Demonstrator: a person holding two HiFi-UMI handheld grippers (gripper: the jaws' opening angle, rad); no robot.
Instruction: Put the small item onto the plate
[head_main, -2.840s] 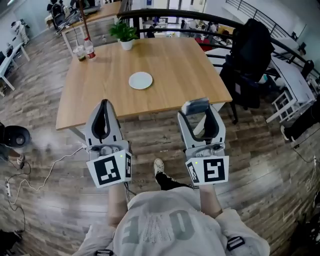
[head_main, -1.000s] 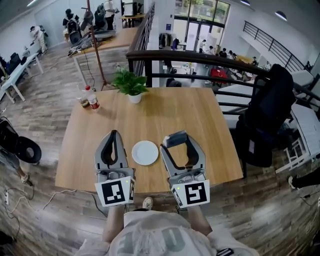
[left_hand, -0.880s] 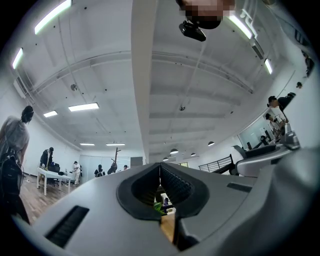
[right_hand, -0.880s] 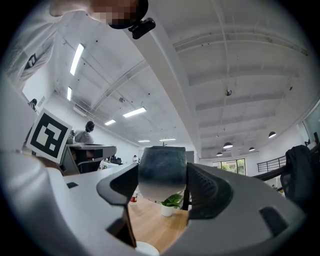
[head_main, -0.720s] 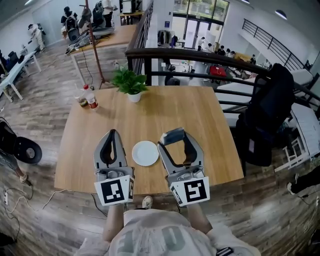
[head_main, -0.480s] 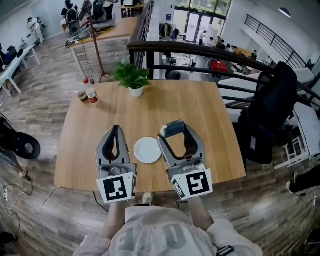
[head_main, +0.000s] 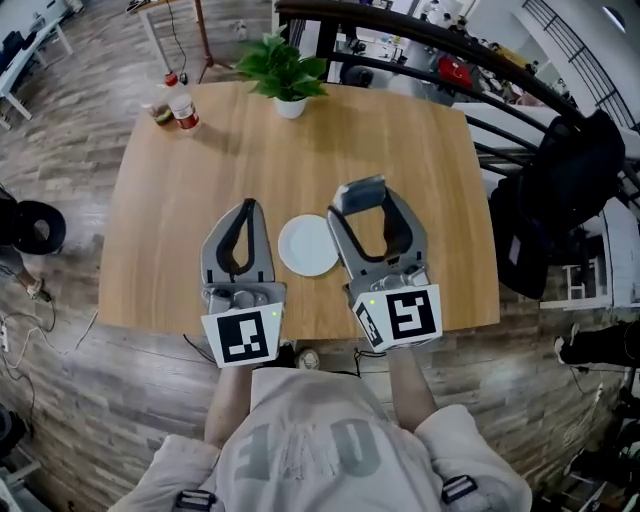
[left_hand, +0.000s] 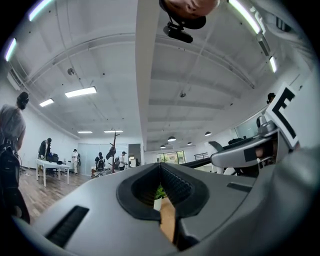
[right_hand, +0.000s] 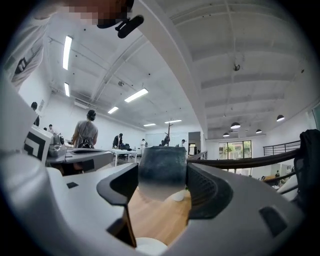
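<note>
**Closing on the plate, item not down yet**

Table (head_main: 180, 210): a few seconds back both grippers hung over the floor, short of its near edge. Now they are over the wood and the view looks more steeply down. The approach looks done; placing is what's left.

Left gripper (head_main: 249, 206): just left of the plate, jaw tips together, nothing between them. It looks idle for this task.

Right gripper (head_main: 366, 203): just right of the plate, jaws partly apart and clamped on the small item at their tips, same hold as before.

Plate (head_main: 308, 245): white, bare, sits between the two grippers. In the right gripper view its rim (right_hand: 150, 246) shows low, under the jaw roots.

Small item (right_hand: 162, 171): dark grey-blue block, possibly foam; the view is too soft to tell. It is above the table, past the plate's far-right rim, not over the plate. It likely needs pulling back and left before lowering.
</note>
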